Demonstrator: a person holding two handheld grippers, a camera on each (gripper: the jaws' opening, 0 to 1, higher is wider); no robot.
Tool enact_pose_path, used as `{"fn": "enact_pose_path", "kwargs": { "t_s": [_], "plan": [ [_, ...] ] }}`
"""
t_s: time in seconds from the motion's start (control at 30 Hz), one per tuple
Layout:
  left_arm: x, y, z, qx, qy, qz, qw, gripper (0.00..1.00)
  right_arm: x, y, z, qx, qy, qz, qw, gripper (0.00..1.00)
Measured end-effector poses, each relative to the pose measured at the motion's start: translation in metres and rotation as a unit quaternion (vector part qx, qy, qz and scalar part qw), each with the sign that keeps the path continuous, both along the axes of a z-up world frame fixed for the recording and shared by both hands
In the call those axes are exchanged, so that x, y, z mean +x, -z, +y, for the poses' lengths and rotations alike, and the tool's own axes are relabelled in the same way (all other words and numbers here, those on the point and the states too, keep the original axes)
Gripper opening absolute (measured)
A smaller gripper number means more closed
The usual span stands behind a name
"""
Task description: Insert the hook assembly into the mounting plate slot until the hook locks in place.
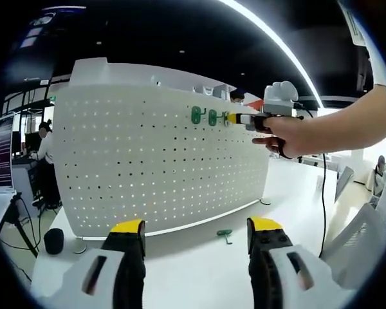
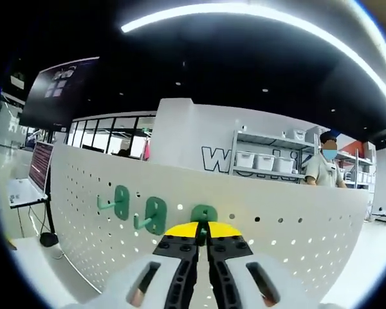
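Note:
A white pegboard (image 1: 148, 161) stands upright on the white table (image 1: 199, 270). Two green hooks (image 1: 196, 116) (image 1: 212, 118) hang in its top row. Right of them, the right gripper (image 1: 235, 118), held by a person's hand (image 1: 286, 132), presses its yellow tips against the board. In the right gripper view, my right gripper (image 2: 202, 232) is shut on a third green hook (image 2: 204, 214) held at the pegboard (image 2: 296, 238), beside the two mounted hooks (image 2: 120, 201) (image 2: 154, 215). A spare green hook (image 1: 225, 235) lies on the table. My left gripper (image 1: 196, 232) is open, low before the board.
A black cylinder (image 1: 53, 240) and a tripod (image 1: 16, 222) stand at the table's left. A person (image 1: 45, 145) sits far left. Behind the board are shelves with bins (image 2: 264, 158) and a standing person (image 2: 326, 170). A cable (image 1: 323, 193) hangs at right.

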State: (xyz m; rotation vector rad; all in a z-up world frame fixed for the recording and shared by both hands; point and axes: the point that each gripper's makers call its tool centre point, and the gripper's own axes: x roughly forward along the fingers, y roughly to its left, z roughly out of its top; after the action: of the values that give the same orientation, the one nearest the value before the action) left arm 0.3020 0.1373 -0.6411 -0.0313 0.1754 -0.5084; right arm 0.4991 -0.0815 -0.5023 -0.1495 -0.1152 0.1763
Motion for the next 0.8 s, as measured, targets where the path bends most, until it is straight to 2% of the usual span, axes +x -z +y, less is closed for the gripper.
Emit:
{"fn": "enact_pose_path", "kwargs": {
  "t_s": [0.07,0.13,0.2,0.27,0.37,0.5,0.67,0.8],
  "plan": [
    [0.0,0.0,-0.001,-0.001,0.001,0.0,1.0,0.66,-0.001,0.0,0.0,0.002,-0.005,0.001,1.0,0.02],
    [0.0,0.0,-0.001,0.0,0.002,0.0,1.0,0.66,-0.002,0.004,0.003,0.018,-0.017,0.02,0.9995,0.05],
    [0.001,-0.001,-0.003,0.0,0.003,0.0,1.0,0.66,-0.002,0.007,0.001,0.006,-0.013,0.022,0.9997,0.08],
    [0.001,0.0,-0.004,0.0,0.005,0.0,1.0,0.66,-0.003,0.011,0.002,0.012,-0.02,0.029,0.9993,0.1],
    [0.002,0.0,-0.004,-0.001,0.005,0.002,1.0,0.66,-0.005,0.02,0.004,0.001,-0.031,0.048,0.9984,0.21],
    [0.002,0.0,-0.005,-0.001,0.007,0.001,1.0,0.67,-0.009,0.027,0.002,0.015,-0.034,0.064,0.9973,0.32],
    [0.001,0.001,-0.007,-0.001,0.008,0.004,1.0,0.67,-0.012,0.031,0.0,0.024,-0.042,0.07,0.9964,0.31],
    [0.001,0.001,-0.007,0.0,0.01,0.002,0.9999,0.67,-0.013,0.026,0.002,0.027,-0.049,0.061,0.9966,0.29]
  ]
}}
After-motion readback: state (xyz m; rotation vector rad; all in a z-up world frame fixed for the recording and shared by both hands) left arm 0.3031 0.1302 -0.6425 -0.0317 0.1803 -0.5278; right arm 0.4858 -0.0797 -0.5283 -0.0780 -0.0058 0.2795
